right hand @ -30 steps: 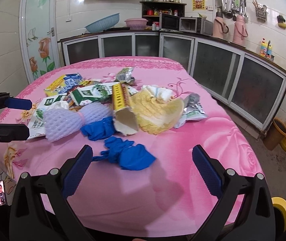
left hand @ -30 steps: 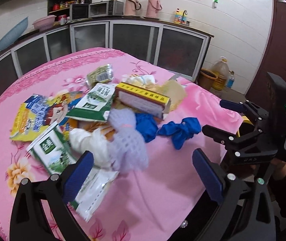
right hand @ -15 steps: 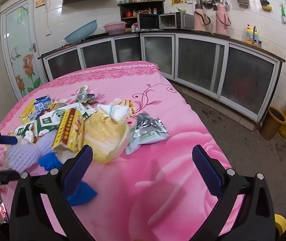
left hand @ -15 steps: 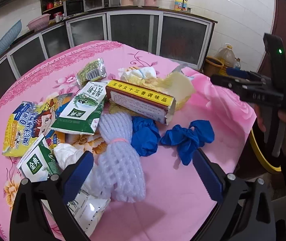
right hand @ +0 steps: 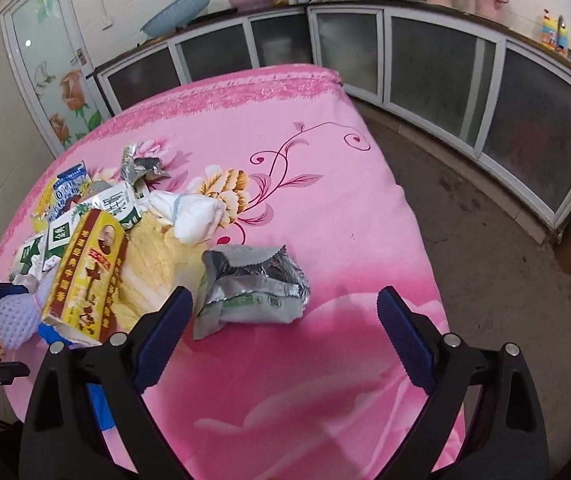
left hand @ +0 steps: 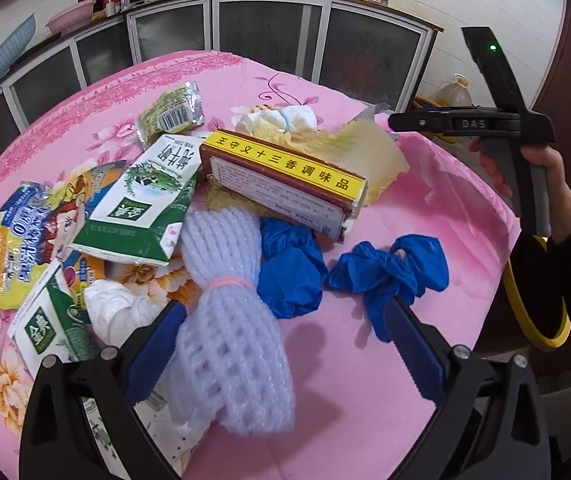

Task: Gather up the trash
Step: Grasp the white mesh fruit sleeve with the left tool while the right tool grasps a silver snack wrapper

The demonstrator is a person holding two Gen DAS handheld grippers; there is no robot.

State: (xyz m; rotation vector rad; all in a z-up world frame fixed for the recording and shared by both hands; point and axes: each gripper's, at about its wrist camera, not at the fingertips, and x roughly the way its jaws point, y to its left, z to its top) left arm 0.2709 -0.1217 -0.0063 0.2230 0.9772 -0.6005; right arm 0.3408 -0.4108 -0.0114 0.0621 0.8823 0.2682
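A heap of trash lies on the pink tablecloth [left hand: 365, 420]. My left gripper [left hand: 285, 344] is open and empty, low over a white foam net [left hand: 225, 320], with blue gloves [left hand: 385, 276] just beyond its right finger. A red and yellow box [left hand: 285, 184] and green milk cartons [left hand: 145, 196] lie behind. My right gripper [right hand: 285, 336] is open and empty, just above a silver foil wrapper [right hand: 253, 284]. The box [right hand: 89, 272] and a white wad [right hand: 189, 212] lie to its left. It also shows from the side in the left wrist view [left hand: 465, 122].
Yellow snack bags [left hand: 13, 240] and a green packet [left hand: 171, 116] lie on the far left of the heap. A yellow-rimmed bin [left hand: 533, 312] stands by the table's right edge. Cabinets [right hand: 445, 64] run behind, with bare floor [right hand: 505, 280] between.
My left gripper has dropped lower and closer over the foam net and gloves. My right gripper has swung right and come down over the foil wrapper.
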